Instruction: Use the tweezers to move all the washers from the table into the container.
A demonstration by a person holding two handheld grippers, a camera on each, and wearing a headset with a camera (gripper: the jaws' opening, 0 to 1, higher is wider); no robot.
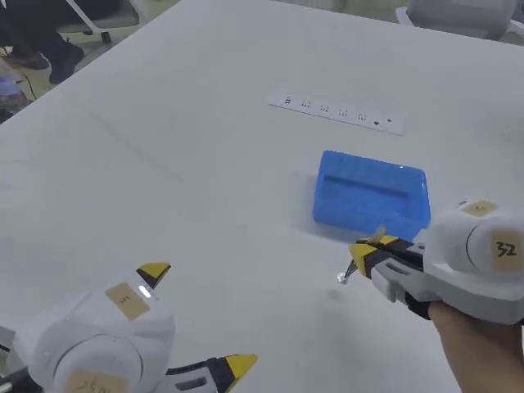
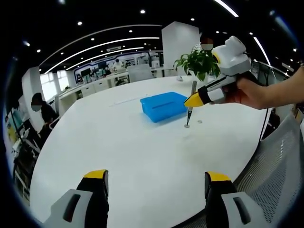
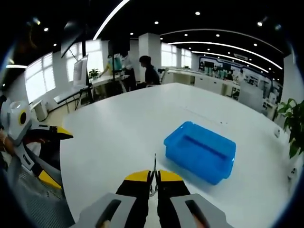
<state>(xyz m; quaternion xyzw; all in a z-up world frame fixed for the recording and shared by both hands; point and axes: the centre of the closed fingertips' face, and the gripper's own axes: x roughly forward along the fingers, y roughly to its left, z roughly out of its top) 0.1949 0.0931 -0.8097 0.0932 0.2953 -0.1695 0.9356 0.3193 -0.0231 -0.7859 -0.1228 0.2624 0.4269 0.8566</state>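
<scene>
Right gripper (image 1: 366, 252), marked "32": jaws closed tight on the tweezers (image 2: 190, 102). The tweezers stand nearly upright, long axis vertical, with the tips pointing down at the white table (image 1: 205, 164), just beside the blue container (image 1: 372, 195). Left gripper (image 1: 198, 317): jaws spread wide, holding nothing, well apart from the container. The writing on its label is too blurred to read.

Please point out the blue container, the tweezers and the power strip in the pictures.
blue container (image 1: 344, 221): head view, on its near wall.
tweezers (image 2: 189, 115): left gripper view, on the shaft near its tip.
power strip (image 1: 336, 110): head view, on its middle.
</scene>
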